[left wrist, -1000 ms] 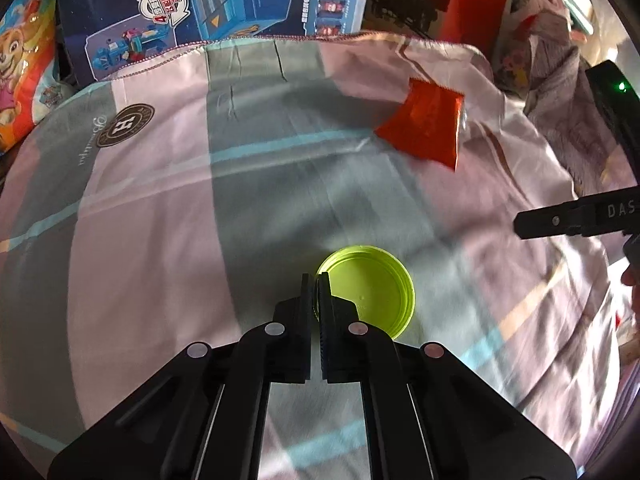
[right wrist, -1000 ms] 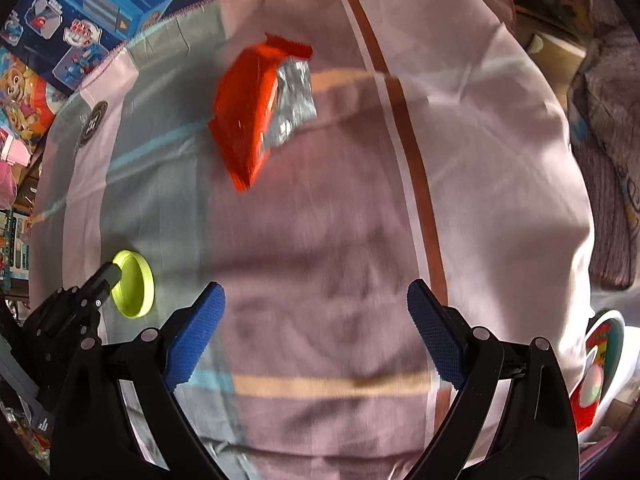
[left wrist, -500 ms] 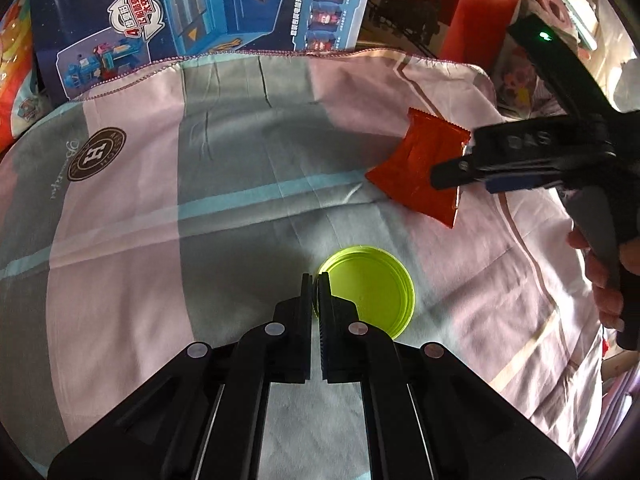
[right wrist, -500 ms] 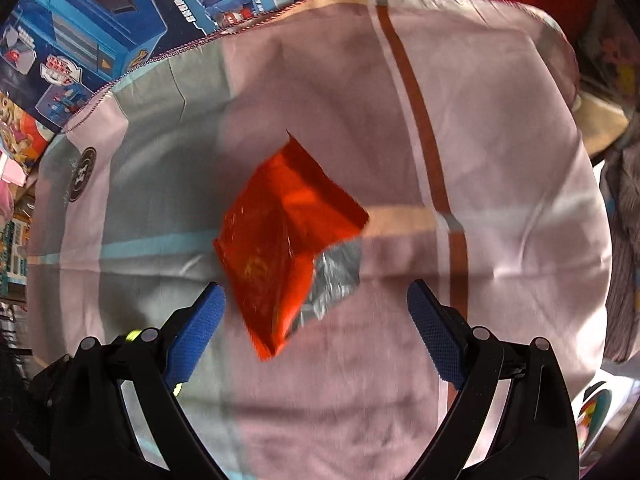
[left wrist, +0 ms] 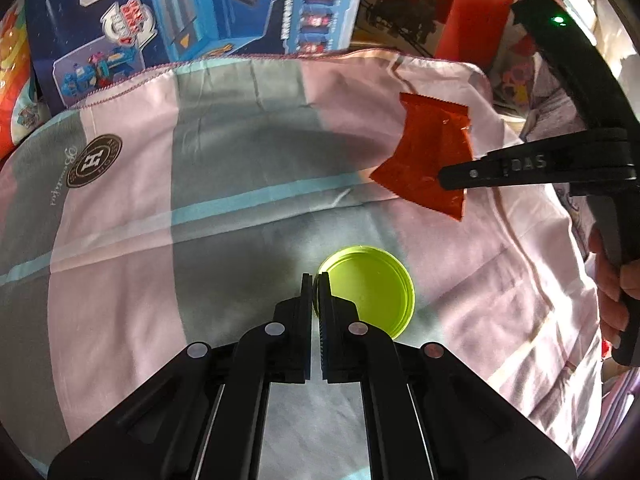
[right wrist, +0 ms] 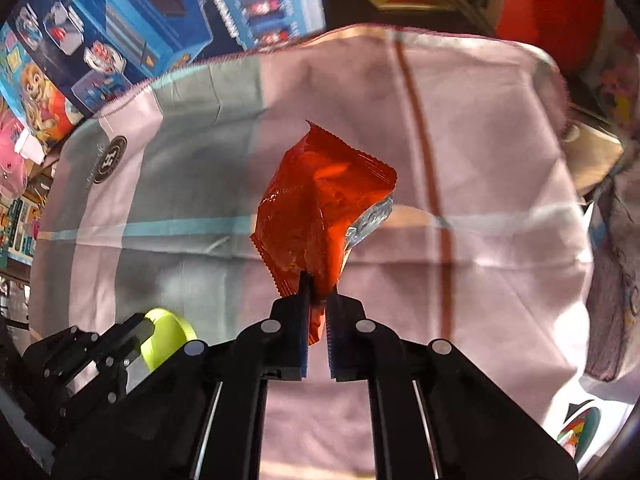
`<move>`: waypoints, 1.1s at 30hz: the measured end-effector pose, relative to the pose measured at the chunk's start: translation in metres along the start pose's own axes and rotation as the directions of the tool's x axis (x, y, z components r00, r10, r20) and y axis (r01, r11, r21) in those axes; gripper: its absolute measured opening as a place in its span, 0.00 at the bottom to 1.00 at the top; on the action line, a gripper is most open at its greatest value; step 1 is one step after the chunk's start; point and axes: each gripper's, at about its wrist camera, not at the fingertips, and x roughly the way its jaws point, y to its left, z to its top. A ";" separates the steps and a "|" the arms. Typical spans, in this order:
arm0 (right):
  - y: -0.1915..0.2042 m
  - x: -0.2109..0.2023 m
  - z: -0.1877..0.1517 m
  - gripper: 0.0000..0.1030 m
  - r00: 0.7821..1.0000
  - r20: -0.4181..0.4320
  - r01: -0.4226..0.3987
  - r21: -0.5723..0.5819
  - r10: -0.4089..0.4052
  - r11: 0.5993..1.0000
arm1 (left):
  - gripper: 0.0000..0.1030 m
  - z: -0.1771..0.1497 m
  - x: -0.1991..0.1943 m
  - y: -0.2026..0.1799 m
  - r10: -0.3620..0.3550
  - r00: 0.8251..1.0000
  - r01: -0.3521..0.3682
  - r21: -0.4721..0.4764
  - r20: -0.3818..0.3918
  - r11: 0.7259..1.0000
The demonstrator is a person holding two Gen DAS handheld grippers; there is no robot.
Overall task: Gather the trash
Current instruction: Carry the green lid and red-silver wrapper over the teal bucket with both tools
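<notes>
My left gripper (left wrist: 316,280) is shut on the rim of a lime-green round lid (left wrist: 370,290) and holds it over the striped cloth (left wrist: 200,208). My right gripper (right wrist: 318,280) is shut on the lower corner of an orange-red snack wrapper (right wrist: 316,216) with a silver torn side, lifted off the cloth. In the left wrist view the wrapper (left wrist: 430,160) hangs from the right gripper (left wrist: 444,180) at the upper right. In the right wrist view the lid (right wrist: 168,336) and the left gripper (right wrist: 146,328) show at the lower left.
The pink, grey and teal striped cloth (right wrist: 480,160) covers the surface and bears a round logo (left wrist: 94,160). Blue toy boxes (left wrist: 208,8) stand along the far edge. A red object (right wrist: 548,8) is at the far right. Patterned fabric (right wrist: 616,280) lies beyond the right edge.
My right gripper has closed on the orange-red wrapper and lifted it off the cloth. My left gripper has kept the green lid and barely moved.
</notes>
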 end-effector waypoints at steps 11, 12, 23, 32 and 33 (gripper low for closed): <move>-0.089 -0.085 -0.078 0.07 0.997 0.061 0.048 0.093 -0.054 0.995 | 0.03 -0.004 -0.033 -0.093 -0.094 0.995 0.090 0.127 0.030 0.988; -0.098 -0.092 -0.088 0.07 0.996 0.066 0.058 0.105 -0.065 0.993 | 0.03 -0.005 -0.035 -0.103 -0.103 0.994 0.098 0.139 0.030 0.985; -0.202 -0.164 -0.213 0.07 0.980 0.080 0.158 0.255 -0.183 0.954 | 0.03 -0.029 -0.052 -0.235 -0.213 0.977 0.204 0.314 -0.003 0.927; -0.281 -0.202 -0.309 0.07 0.966 0.062 0.209 0.385 -0.251 0.899 | 0.03 -0.062 -0.055 -0.345 -0.288 0.954 0.293 0.424 -0.078 0.857; -0.287 -0.203 -0.316 0.07 0.966 0.057 0.210 0.397 -0.252 0.894 | 0.03 -0.066 -0.053 -0.357 -0.293 0.952 0.303 0.436 -0.091 0.847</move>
